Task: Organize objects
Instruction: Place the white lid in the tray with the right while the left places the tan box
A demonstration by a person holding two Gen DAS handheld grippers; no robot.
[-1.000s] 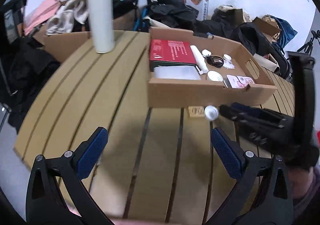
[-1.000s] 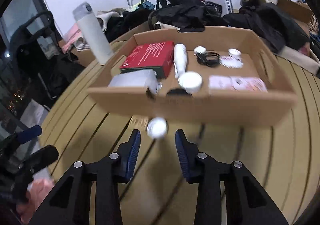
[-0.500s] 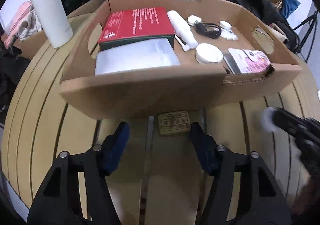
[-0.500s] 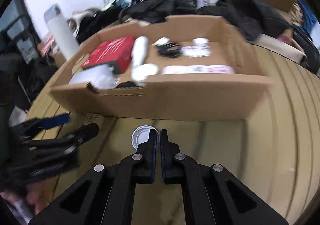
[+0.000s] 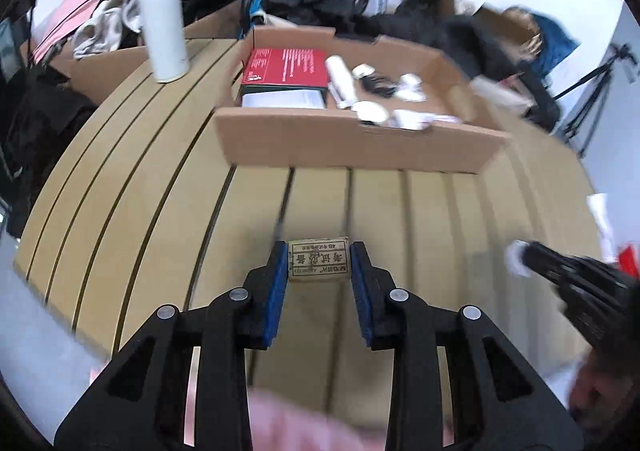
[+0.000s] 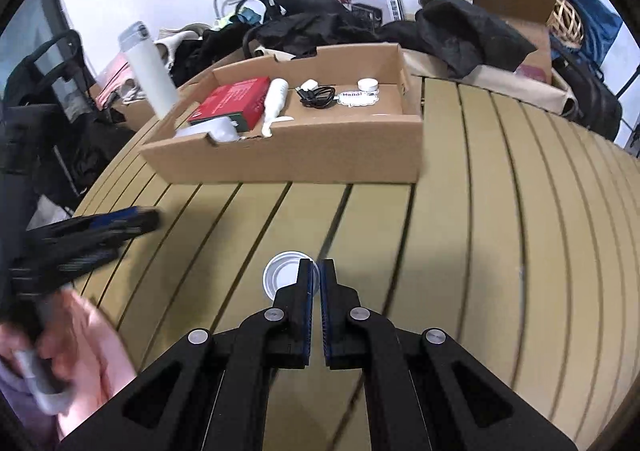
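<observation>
- The left gripper, black with blue pads, has just been closing its jaws and now pinches a small tan rectangular eraser with printed black characters by its two short ends; the eraser sits between the pads above the slatted tan wooden table.
- The right gripper, of the same black and blue make, has its jaws pressed together on the rim of a small round white lid, which sticks out to the left of the fingertips over the table.
- In the left wrist view the right gripper shows at the right edge, blurred, with the white lid at its tip.
- In the right wrist view the left gripper shows at the left edge, blurred, with a person's hand behind it.
- Further off, a shallow open brown cardboard box rests on the table, well apart from both grippers.
- Inside it lie a flat red carton, a white tube, a coiled black cable, a small white jar and a white printed card.
- Left of the box stands a tall white cylindrical flask with a grey cap, upright on the table.
- Behind the table lie heaped dark clothes and bags.
</observation>
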